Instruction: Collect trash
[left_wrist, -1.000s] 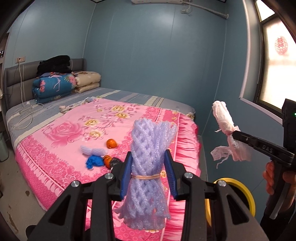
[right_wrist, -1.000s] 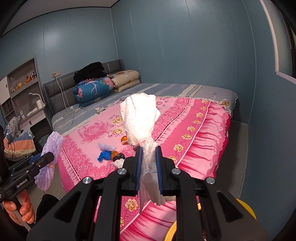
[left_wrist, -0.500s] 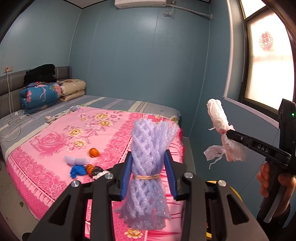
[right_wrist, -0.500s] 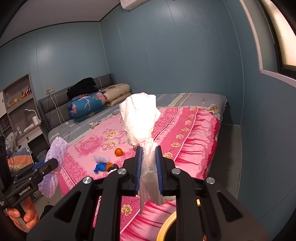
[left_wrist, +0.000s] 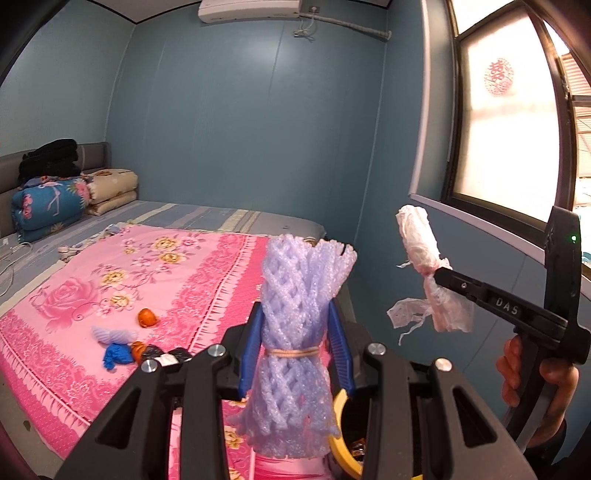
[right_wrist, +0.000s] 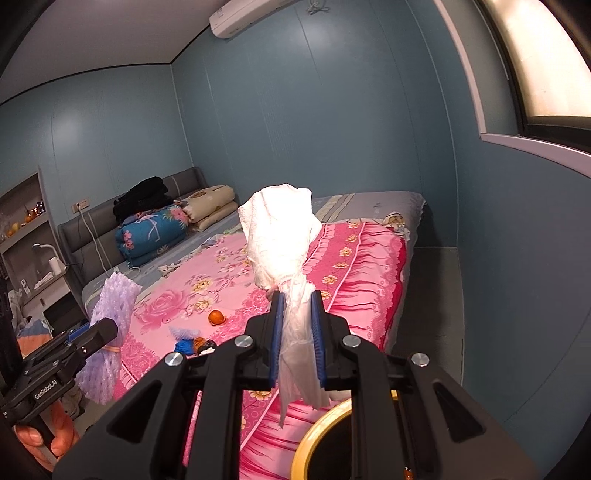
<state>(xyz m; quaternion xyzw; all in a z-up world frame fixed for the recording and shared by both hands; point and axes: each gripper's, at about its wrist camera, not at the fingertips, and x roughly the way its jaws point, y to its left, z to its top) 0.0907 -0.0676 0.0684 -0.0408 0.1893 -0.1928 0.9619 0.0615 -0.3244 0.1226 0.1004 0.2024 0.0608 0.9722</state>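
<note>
Left wrist view: your left gripper (left_wrist: 295, 343) clamps a lavender foam-net bundle (left_wrist: 299, 325) tied by a rubber band. Your right gripper (right_wrist: 297, 332) pinches a crumpled white tissue wad (right_wrist: 279, 236) tight. Both hang over the round yellow-rimmed bin (right_wrist: 317, 435) beside the bed (right_wrist: 354, 266); its contents are unclear.

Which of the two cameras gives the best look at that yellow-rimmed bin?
The right wrist view: the yellow-rimmed bin shows a long arc of rim and its dark inside. The left wrist view shows only a short piece of rim, mostly behind the hand-held gripper.
</note>
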